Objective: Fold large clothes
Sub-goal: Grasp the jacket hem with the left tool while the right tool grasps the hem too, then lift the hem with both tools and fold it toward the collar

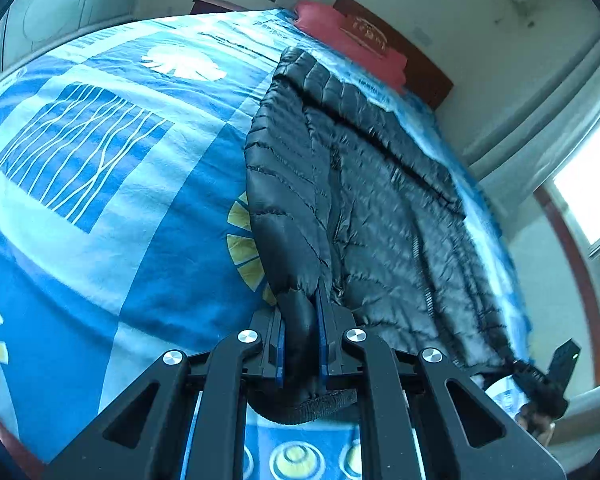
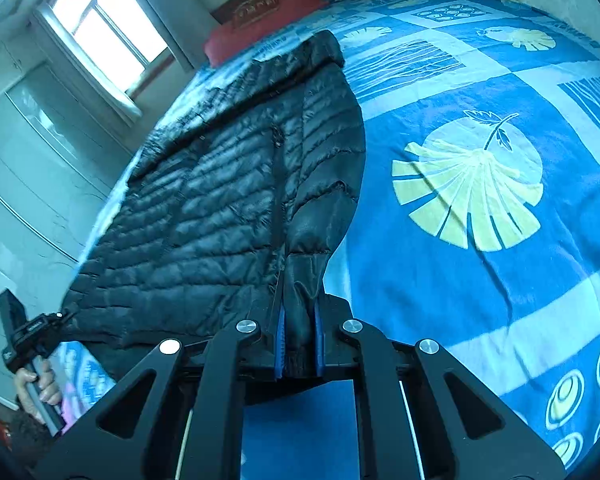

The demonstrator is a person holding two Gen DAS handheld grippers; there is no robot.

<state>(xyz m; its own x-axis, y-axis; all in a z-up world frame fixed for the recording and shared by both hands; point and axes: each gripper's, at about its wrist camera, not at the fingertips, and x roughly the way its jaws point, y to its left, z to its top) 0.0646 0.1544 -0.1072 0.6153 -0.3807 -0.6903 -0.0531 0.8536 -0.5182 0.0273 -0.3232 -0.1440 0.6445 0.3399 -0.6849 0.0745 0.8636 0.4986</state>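
Observation:
A black quilted down jacket (image 1: 364, 184) lies spread lengthwise on a blue patterned bedspread (image 1: 112, 168). My left gripper (image 1: 302, 344) is shut on the jacket's near cuff end, with a ribbed cuff hanging between its blue pads. In the right wrist view the jacket (image 2: 220, 200) lies left of centre on the bedspread (image 2: 480, 160). My right gripper (image 2: 300, 344) is shut on a sleeve cuff at the jacket's near edge. The other gripper (image 1: 556, 364) shows at the far corner in the left wrist view, and at lower left in the right wrist view (image 2: 24, 336).
A red pillow (image 1: 352, 36) lies at the head of the bed against a dark wooden headboard (image 1: 420, 60). A bright window (image 2: 104, 20) and pale wardrobe doors (image 2: 32, 152) stand beside the bed. A hand (image 2: 36, 388) holds the other gripper's handle.

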